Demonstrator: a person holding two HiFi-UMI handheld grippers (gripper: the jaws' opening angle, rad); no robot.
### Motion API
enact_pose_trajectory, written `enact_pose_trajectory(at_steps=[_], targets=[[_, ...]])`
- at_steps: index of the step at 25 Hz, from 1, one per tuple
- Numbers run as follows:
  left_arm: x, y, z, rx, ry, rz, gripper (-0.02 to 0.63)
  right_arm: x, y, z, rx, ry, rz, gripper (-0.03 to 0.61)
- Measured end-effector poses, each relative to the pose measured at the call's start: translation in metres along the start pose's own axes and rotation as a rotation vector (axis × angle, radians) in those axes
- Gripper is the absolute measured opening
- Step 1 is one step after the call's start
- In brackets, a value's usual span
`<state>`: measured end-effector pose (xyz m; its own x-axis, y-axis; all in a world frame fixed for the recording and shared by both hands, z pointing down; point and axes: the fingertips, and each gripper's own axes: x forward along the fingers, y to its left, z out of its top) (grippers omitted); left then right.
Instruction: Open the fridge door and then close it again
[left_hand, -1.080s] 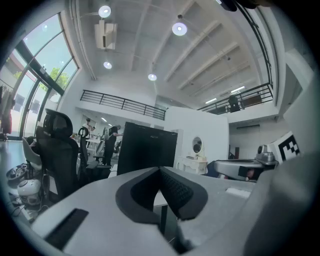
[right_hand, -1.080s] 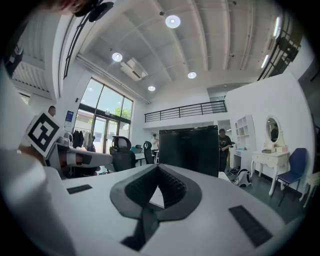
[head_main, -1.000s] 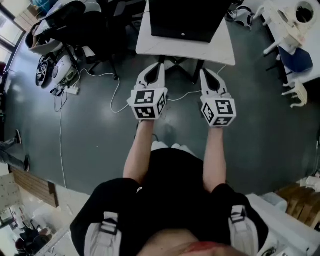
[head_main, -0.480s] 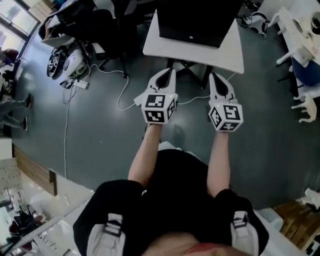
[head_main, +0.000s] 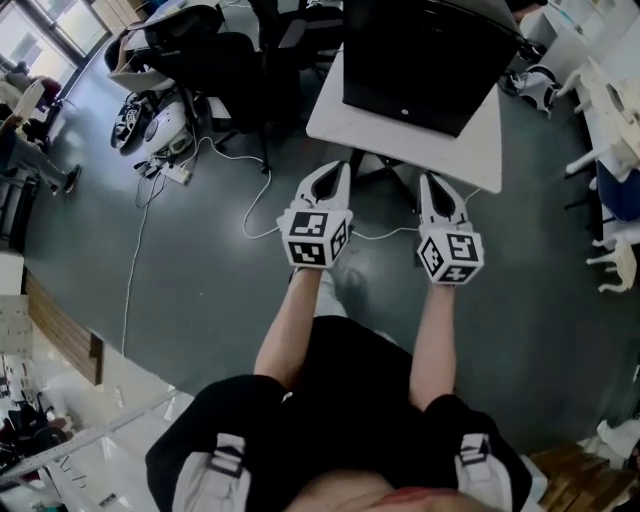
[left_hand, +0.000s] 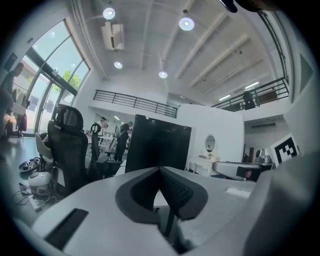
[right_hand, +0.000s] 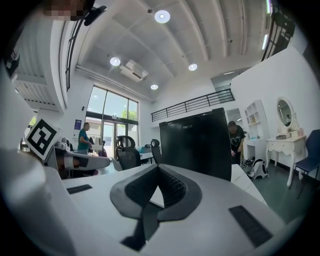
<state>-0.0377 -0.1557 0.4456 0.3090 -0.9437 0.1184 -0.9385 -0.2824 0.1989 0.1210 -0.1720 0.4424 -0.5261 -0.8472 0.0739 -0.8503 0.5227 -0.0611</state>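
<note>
The black fridge (head_main: 420, 55) stands with its door shut on a white table (head_main: 400, 140) straight ahead; it also fills the middle of the left gripper view as a dark slab (left_hand: 157, 145) and of the right gripper view (right_hand: 195, 142). My left gripper (head_main: 343, 165) and right gripper (head_main: 428, 178) are held side by side over the floor, just short of the table's near edge, pointing at the fridge. Both are shut with nothing between the pads: left gripper (left_hand: 160, 170), right gripper (right_hand: 159, 167). Neither touches the fridge or table.
Black office chairs (head_main: 190, 55) stand at the upper left, with a power strip (head_main: 178, 172) and white cables (head_main: 240, 215) trailing across the grey floor. White furniture (head_main: 610, 100) lines the right side. A person (right_hand: 235, 137) bends beside the fridge; another (right_hand: 84, 137) stands far off.
In the head view the table and fridge have shifted right and come nearer. Both grippers have moved a little toward the table's edge, still shut and side by side.
</note>
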Motion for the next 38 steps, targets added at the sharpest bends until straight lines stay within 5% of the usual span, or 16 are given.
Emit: enact_pose_trajectory(at_steps=[5, 11, 17, 21, 24, 29, 32, 38], targets=[[0.051, 0.041, -0.008, -0.040, 0.023, -0.057, -0.002, 0.067, -0.008, -0.015, 0.006, 0.023, 0.000, -0.009], [0.128, 0.097, 0.022, -0.041, -0.008, -0.135, -0.002, 0.164, -0.015, 0.011, -0.019, -0.004, 0.032, -0.009], [0.200, 0.143, 0.041, -0.006, -0.011, -0.218, 0.005, 0.254, -0.025, 0.062, -0.233, -0.021, -0.010, -0.009], [0.250, 0.143, 0.058, 0.034, -0.029, -0.294, 0.072, 0.293, -0.030, 0.114, -0.440, -0.011, 0.019, -0.006], [0.273, 0.143, 0.081, 0.025, -0.089, -0.334, 0.118, 0.314, -0.028, 0.141, -0.616, 0.058, 0.038, 0.103], [0.310, 0.148, 0.090, 0.097, -0.067, -0.353, 0.171, 0.341, -0.023, 0.175, -0.874, 0.130, 0.075, 0.130], [0.331, 0.151, 0.087, 0.135, -0.050, -0.375, 0.202, 0.354, -0.024, 0.177, -0.948, 0.201, 0.103, 0.190], [0.343, 0.157, 0.080, 0.090, -0.073, -0.459, 0.224, 0.365, -0.031, 0.168, -1.030, 0.315, 0.111, 0.184]])
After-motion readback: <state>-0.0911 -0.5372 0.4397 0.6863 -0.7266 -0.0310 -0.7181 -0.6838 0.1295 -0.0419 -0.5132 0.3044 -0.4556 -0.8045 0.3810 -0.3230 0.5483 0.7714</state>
